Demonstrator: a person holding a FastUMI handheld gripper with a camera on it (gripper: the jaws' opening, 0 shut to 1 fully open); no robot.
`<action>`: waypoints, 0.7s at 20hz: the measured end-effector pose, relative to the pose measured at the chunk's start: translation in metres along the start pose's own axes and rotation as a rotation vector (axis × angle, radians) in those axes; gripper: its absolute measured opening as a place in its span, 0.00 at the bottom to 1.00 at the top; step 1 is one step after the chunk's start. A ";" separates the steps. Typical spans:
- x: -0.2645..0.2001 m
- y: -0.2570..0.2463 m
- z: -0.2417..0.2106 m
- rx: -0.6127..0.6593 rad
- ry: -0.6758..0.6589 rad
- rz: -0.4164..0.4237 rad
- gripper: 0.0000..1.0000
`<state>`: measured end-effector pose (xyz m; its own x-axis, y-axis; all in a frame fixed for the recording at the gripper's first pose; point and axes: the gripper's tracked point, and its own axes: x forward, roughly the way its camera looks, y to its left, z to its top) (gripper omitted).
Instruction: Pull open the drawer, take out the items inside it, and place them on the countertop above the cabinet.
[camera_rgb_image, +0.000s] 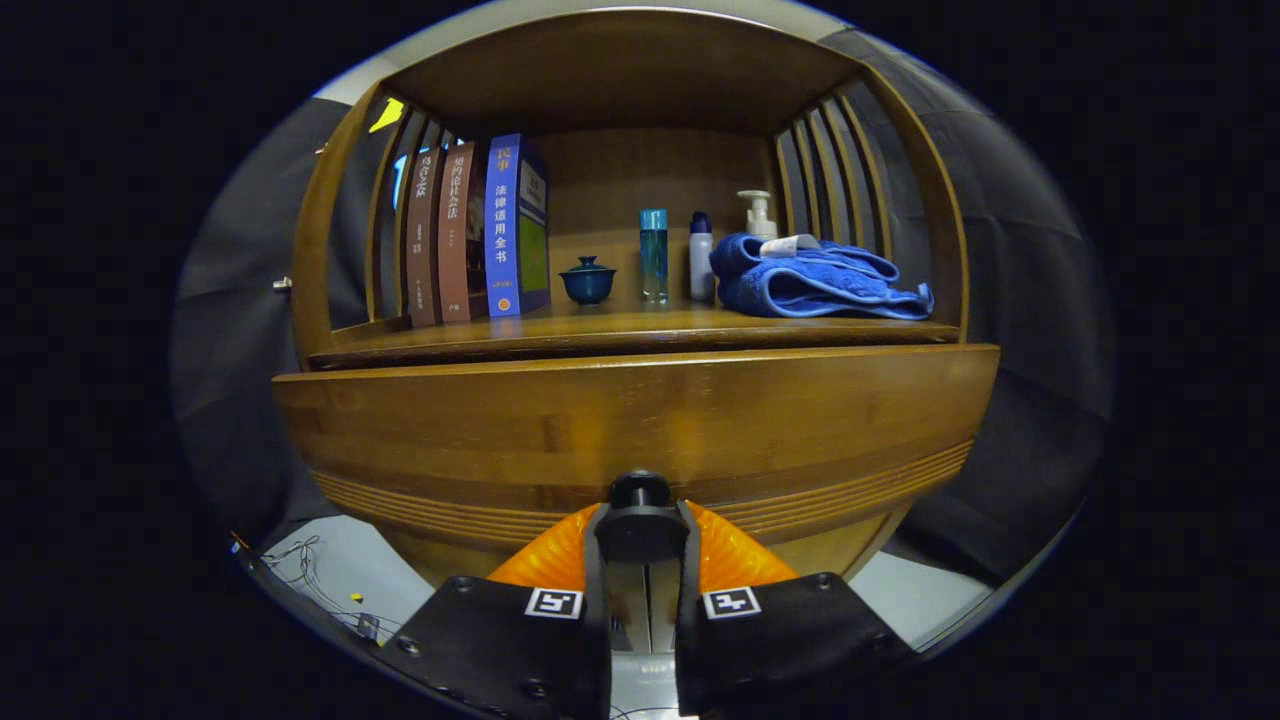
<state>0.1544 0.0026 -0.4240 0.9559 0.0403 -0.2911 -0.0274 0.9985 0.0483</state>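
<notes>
While the fingers (640, 535) clamp its knob (640, 489), the drawer (640, 420) hides its contents.

The camera rides on the gripper (640, 525) and looks forward along its two fingers, level and square onto the wooden drawer front (640, 420), which stands very near, just ahead of the fingertips. The fingers close around a dark knob (640, 490) on that front. Beyond and above them the view reaches into the open shelf (620, 325), whose books (470, 235), bottles (653, 255) and blue towel (810, 280) stand farther off.
</notes>
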 end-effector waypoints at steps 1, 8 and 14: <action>-0.010 -0.001 -0.002 0.009 -0.001 -0.003 0.29; -0.072 -0.004 -0.017 0.005 -0.011 0.002 0.29; -0.110 -0.006 -0.029 -0.001 -0.002 0.007 0.29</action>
<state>0.0407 -0.0069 -0.4197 0.9564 0.0468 -0.2884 -0.0340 0.9982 0.0494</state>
